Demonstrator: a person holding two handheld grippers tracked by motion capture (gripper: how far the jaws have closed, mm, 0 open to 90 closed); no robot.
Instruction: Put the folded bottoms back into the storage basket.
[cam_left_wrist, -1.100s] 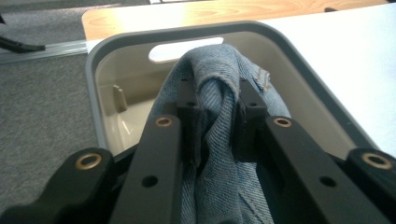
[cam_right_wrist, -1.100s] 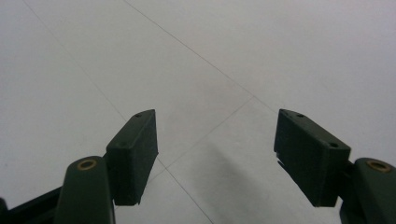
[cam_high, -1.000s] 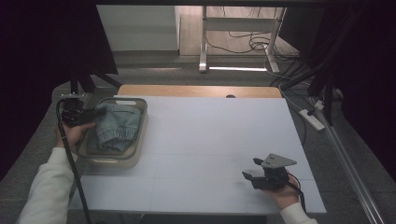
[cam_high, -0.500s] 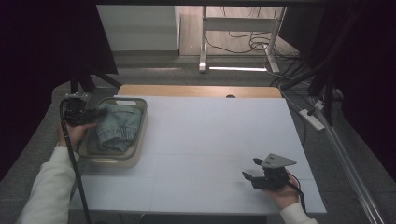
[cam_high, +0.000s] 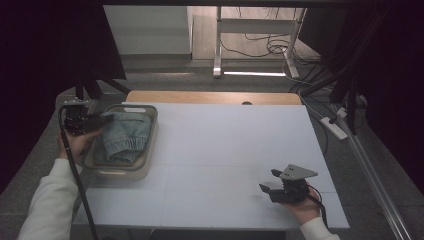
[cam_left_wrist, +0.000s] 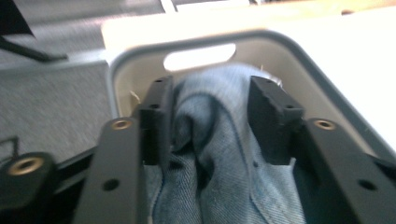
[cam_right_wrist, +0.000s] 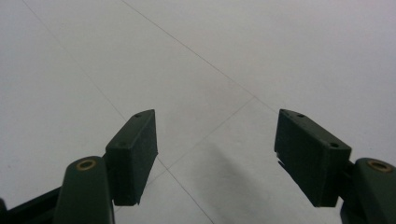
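Your left gripper (cam_high: 102, 120) is sitting at the left of the high view, tips poking over the left rim of the beige bin (cam_high: 150, 131). Its jaws have just been opening. In the left gripper view, the left gripper (cam_left_wrist: 212, 119) is straddling a raised fold of the denim garment (cam_left_wrist: 219, 154): the near-left pad is lying against the fabric, the right pad is standing slightly clear of it. So the fold is between the fingers, but they're no longer pinching it.

The denim garment (cam_high: 122, 140) is lying bunched inside the bin, filling most of it, with a ribbed cuff or waistband edge showing toward the lower part of the pile. In the left gripper view, the bin's handle slot (cam_left_wrist: 200, 57) is showing as a bright cutout in the far wall, upper centre of frame, just behind the fold.

Your right gripper (cam_high: 270, 182) is resting at the lower right of the high view on the white table (cam_high: 230, 135), well apart from the bin. In its own view, the right gripper (cam_right_wrist: 215, 154) is showing fingers spread wide with bare tabletop between them.
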